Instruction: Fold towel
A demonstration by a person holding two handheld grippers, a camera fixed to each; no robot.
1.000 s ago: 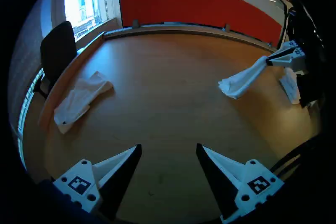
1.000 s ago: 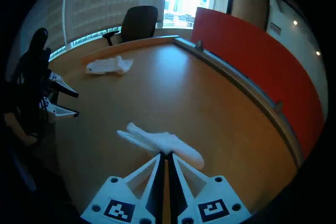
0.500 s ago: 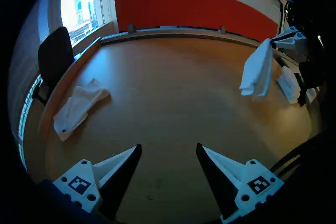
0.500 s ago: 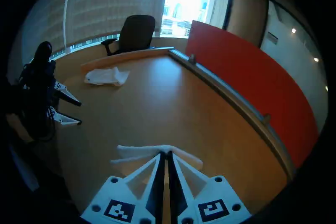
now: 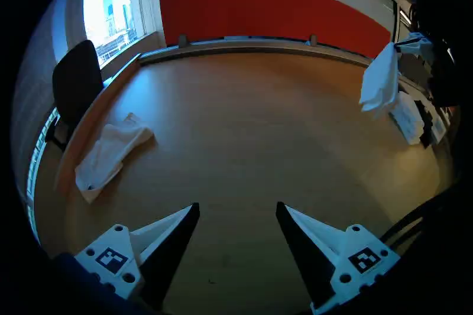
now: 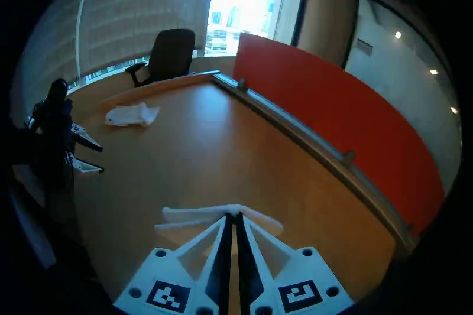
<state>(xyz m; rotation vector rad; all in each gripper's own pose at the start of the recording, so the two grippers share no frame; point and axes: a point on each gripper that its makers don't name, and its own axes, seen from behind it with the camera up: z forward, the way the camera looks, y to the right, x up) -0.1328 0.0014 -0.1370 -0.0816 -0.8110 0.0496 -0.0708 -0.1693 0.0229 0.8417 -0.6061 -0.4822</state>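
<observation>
In the left gripper view, a second towel [image 5: 109, 155] lies crumpled on the wooden table [image 5: 248, 120] near its left edge, close to a black chair [image 5: 74, 84]. The towel [image 5: 378, 81] is white and hangs at the far right of that view, gathered into long vertical folds, with its top corner pinched in the right gripper [image 5: 414, 43]. Whether its lower end touches the table cannot be told. Just beside it, further right, a third towel [image 5: 408, 117] lies flat on the table. A red partition [image 5: 278, 10] runs along the far edge of the table. The left gripper [image 5: 236, 205] is low over the near part of the table; its fingers [image 5: 177, 229] are spread wide, grip nothing and touch nothing. In the right gripper view, the left gripper [image 6: 101, 159] appears at the left with its fingers apart, well clear of the second towel [image 6: 131, 114]. The right gripper [image 6: 235, 217] has its fingers [image 6: 222, 244] drawn together to a narrow slit, both pressing on the towel [image 6: 219, 216], which bunches out past the fingertips
</observation>
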